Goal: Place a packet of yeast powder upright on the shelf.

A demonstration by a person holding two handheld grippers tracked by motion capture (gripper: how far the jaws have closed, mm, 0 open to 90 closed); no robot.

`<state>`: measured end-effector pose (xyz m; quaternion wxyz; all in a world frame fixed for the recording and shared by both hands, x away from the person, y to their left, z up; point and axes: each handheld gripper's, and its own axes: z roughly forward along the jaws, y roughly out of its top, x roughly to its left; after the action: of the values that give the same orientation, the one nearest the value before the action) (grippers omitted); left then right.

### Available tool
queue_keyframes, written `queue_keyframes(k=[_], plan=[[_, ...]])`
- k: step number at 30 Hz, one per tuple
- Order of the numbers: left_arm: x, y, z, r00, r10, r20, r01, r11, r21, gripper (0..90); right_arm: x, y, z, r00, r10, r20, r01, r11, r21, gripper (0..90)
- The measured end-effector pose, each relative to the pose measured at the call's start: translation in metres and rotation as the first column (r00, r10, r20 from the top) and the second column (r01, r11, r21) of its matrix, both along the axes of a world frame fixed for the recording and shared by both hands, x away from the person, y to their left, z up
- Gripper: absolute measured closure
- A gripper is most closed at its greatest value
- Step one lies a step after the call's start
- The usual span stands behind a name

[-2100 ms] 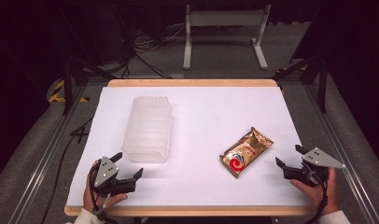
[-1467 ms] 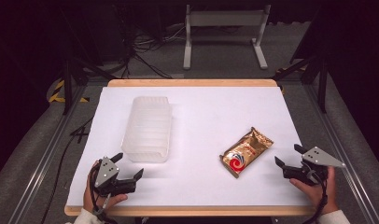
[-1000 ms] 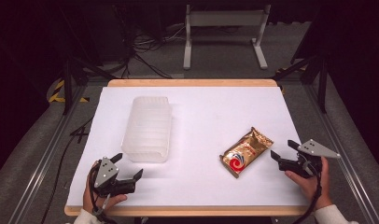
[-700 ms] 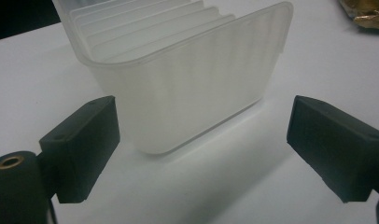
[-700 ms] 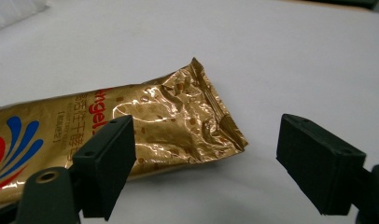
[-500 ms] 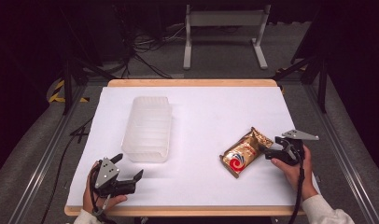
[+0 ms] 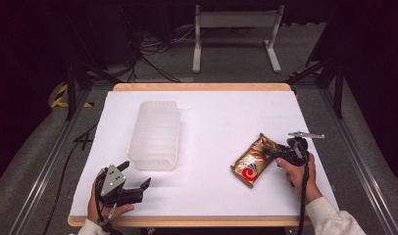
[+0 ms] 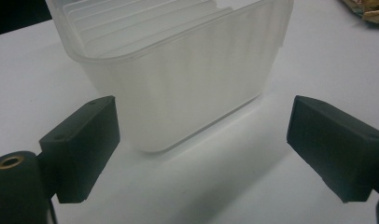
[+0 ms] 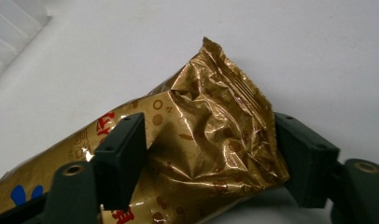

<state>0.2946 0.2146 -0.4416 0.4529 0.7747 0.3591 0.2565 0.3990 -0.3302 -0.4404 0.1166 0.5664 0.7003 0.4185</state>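
Snack packet (image 7: 252, 160) is being straddled near the tabletop's right edge by the right gripper (image 9: 206, 154), jaws spread, not yet clamped. Left gripper (image 7: 133, 183) is being held spread near the front-left corner, facing the plastic container (image 7: 155, 134).

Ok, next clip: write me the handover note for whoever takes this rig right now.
Right hand-held gripper: open, jaws on either side of the crimped end of the gold snack packet, not yet closed on it.
Left hand-held gripper: open, holding nothing, near the front edge of the table, pointed at the clear plastic container.
Packet lies flat on the table, apart from the container, which looks empty.
Done: the approach to the packet. Left: close, lift, and probably carry it to the container.
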Motion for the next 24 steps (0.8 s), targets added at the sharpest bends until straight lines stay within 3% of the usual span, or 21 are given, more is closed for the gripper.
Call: queue_keyframes(k=[4, 6, 7, 9, 11, 17, 24], plan=[[0.001, -0.001, 0.000, 1.0000, -0.002, 0.000, 0.002, 1.0000, 0.004, 10.5, 0.006, -0.012, -0.005, 0.9995, -0.032, -0.002, 0.032, 0.996, 0.079, 65.2], [0.001, -0.001, 0.000, 1.0000, -0.002, -0.001, 0.002, 1.0000, 0.004, 10.5, 0.009, -0.018, -0.006, 0.9974, -0.068, -0.024, 0.070, 0.990, 0.124, 82.5], [0.001, 0.000, -0.001, 1.0000, 0.001, -0.005, -0.001, 1.0000, -0.003, 10.5, 0.009, -0.020, -0.007, 0.9976, -0.064, -0.029, 0.067, 0.986, 0.152, 83.6], [0.001, 0.001, 0.000, 1.0000, 0.002, -0.004, -0.002, 1.0000, -0.007, 10.5, 0.009, -0.020, -0.006, 0.9979, -0.058, -0.028, 0.061, 0.988, 0.140, 85.4], [0.001, 0.001, 0.000, 1.0000, 0.003, -0.003, -0.003, 1.0000, -0.007, 10.5, 0.008, -0.019, -0.004, 0.9988, -0.048, -0.009, 0.049, 0.993, 0.111, 86.4], [0.001, 0.001, 0.000, 1.0000, 0.003, -0.003, -0.003, 1.0000, -0.007, 10.5, 0.003, -0.022, 0.005, 0.9990, -0.014, 0.042, 0.009, 0.994, 0.112, 87.6], [0.001, 0.001, 0.000, 1.0000, 0.001, 0.003, -0.001, 1.0000, -0.003, 10.5, -0.005, -0.021, 0.019, 0.9933, 0.014, 0.115, -0.027, 0.994, 0.105, 87.9]])
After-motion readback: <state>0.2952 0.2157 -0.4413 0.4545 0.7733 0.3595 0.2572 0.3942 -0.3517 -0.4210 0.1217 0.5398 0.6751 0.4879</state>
